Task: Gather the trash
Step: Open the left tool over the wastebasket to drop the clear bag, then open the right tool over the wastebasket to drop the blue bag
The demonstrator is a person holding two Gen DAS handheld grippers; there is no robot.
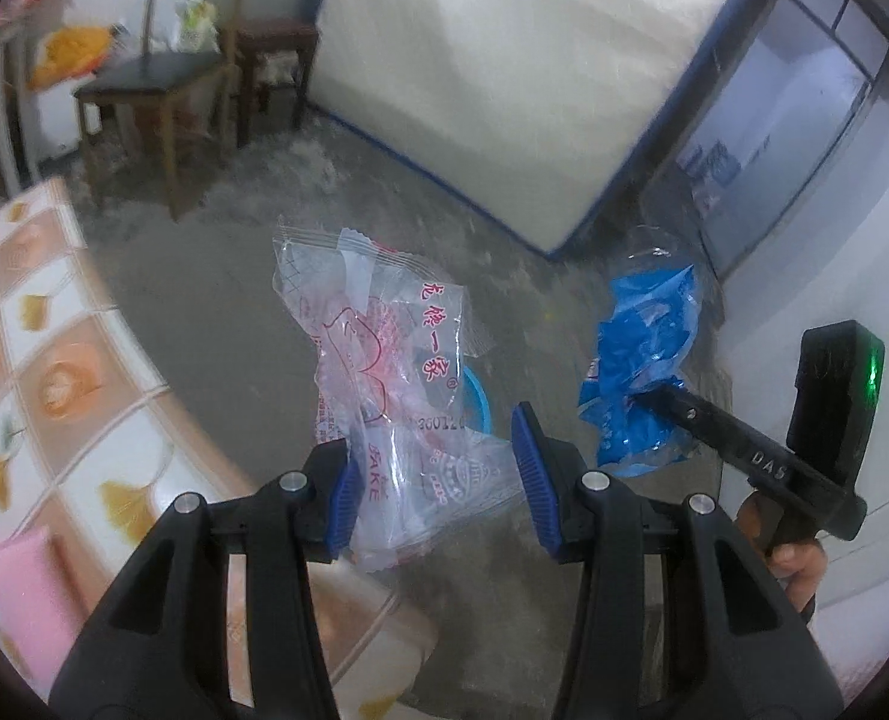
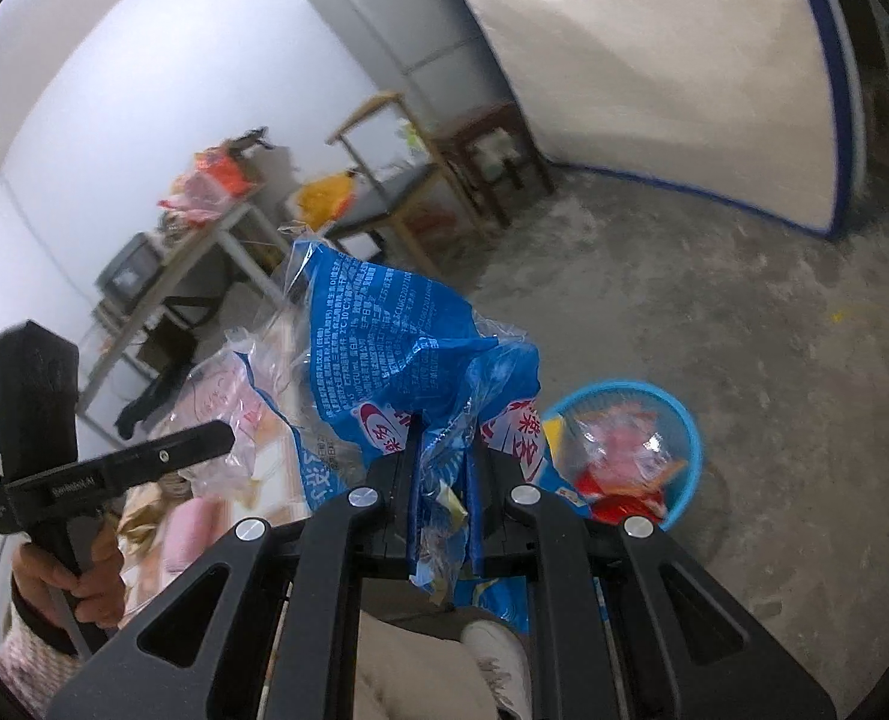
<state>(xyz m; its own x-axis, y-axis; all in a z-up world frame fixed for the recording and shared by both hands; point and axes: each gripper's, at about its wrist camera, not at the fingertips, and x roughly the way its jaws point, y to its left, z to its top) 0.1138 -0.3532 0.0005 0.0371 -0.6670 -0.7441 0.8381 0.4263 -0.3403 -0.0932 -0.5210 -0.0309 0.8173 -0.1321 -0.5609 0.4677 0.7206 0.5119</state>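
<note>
two tools each clamp one wrapper, left tool (image 1: 438,480) a clear wrapper (image 1: 384,354), right tool (image 2: 444,480) a blue wrapper (image 2: 408,336).

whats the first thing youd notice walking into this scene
Two crumpled wrappers held up over the grey floor: a clear one with pink print in the left tongs, and a bright blue one pinched in the right tongs. Next comes the small blue basket on the floor just right of the blue wrapper, already holding red and clear trash. Behind it all, a big white mattress with blue edging leans against the wall.
</note>
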